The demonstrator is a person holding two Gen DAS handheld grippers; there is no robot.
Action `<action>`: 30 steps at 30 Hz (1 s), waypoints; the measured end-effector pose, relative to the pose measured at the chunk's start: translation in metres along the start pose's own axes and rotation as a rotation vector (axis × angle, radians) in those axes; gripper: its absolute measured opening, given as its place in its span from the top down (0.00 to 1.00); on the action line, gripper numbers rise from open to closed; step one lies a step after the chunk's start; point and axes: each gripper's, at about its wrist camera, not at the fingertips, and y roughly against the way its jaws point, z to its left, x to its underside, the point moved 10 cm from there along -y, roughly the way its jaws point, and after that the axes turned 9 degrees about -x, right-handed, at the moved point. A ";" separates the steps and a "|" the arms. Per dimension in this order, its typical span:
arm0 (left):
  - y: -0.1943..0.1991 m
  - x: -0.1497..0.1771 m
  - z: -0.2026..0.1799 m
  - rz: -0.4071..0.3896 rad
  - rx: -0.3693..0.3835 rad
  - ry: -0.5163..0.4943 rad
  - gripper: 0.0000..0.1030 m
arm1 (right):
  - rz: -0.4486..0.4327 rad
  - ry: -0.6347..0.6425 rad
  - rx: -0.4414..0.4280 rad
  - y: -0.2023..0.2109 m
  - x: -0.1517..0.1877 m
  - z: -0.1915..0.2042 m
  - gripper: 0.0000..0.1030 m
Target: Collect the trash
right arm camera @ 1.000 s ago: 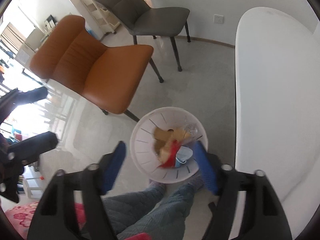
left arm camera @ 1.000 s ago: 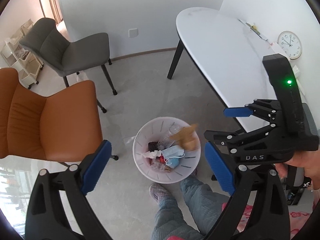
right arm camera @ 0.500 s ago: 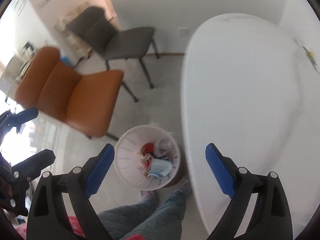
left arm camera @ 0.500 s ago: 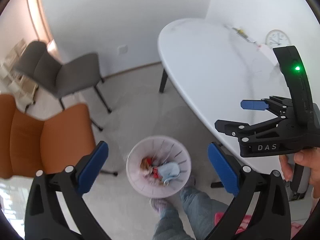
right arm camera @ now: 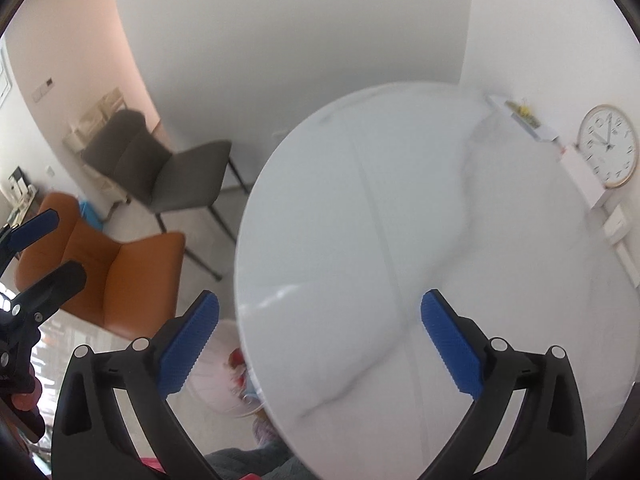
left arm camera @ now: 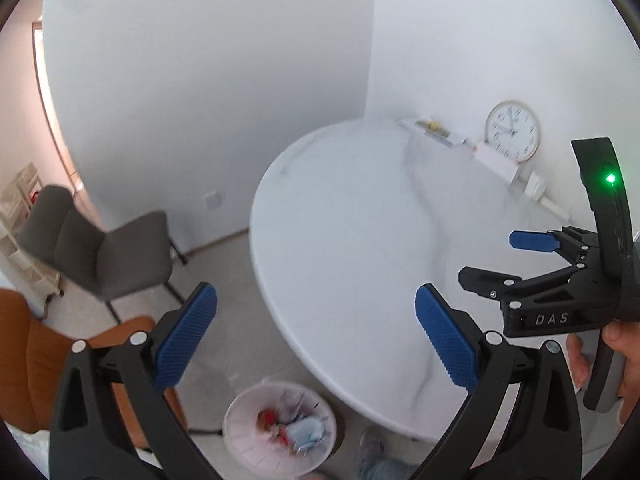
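A white slotted trash bin stands on the floor by the table's near edge, with a blue face mask and red scraps inside. In the right wrist view the bin is partly hidden under the table edge. My left gripper is open and empty, high above the floor. My right gripper is open and empty over the white table. The right gripper also shows in the left wrist view, open, at the right.
An orange chair and a grey chair stand left of the table. A round wall clock, a white box and small items sit along the table's far edge. The person's feet are beside the bin.
Both grippers have lifted and tilted up from over the bin toward the table. The bin has dropped to the bottom of both views. Both stay open and empty.
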 end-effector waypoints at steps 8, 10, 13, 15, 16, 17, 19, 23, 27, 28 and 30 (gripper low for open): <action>0.003 -0.065 -0.068 -0.096 0.018 -0.008 0.08 | -0.100 0.013 0.064 0.046 -0.043 -0.067 0.03; 0.003 -0.078 -0.085 -0.114 0.011 -0.014 0.08 | -0.119 0.007 0.074 0.056 -0.050 -0.085 0.03; -0.001 -0.091 -0.108 -0.121 0.012 -0.013 0.08 | -0.138 0.001 0.084 0.066 -0.056 -0.101 0.03; -0.003 -0.095 -0.118 -0.124 0.018 -0.005 0.08 | -0.144 -0.001 0.088 0.069 -0.060 -0.113 0.03; -0.003 -0.096 -0.121 -0.125 0.018 -0.002 0.08 | -0.145 -0.001 0.086 0.070 -0.061 -0.118 0.03; -0.004 -0.096 -0.124 -0.124 0.018 0.001 0.08 | -0.149 0.001 0.086 0.071 -0.062 -0.123 0.03; -0.005 -0.098 -0.130 -0.117 0.029 0.005 0.08 | -0.156 0.002 0.086 0.073 -0.064 -0.129 0.03; -0.004 -0.102 -0.136 -0.122 0.021 0.010 0.08 | -0.180 0.002 0.087 0.084 -0.063 -0.138 0.03; 0.000 -0.106 -0.137 -0.135 0.010 0.010 0.08 | -0.199 -0.005 0.079 0.089 -0.065 -0.144 0.03; 0.002 -0.107 -0.137 -0.137 0.006 0.010 0.08 | -0.203 -0.007 0.076 0.091 -0.065 -0.143 0.03; 0.001 -0.107 -0.137 -0.137 0.006 0.011 0.08 | -0.210 -0.010 0.074 0.092 -0.064 -0.142 0.02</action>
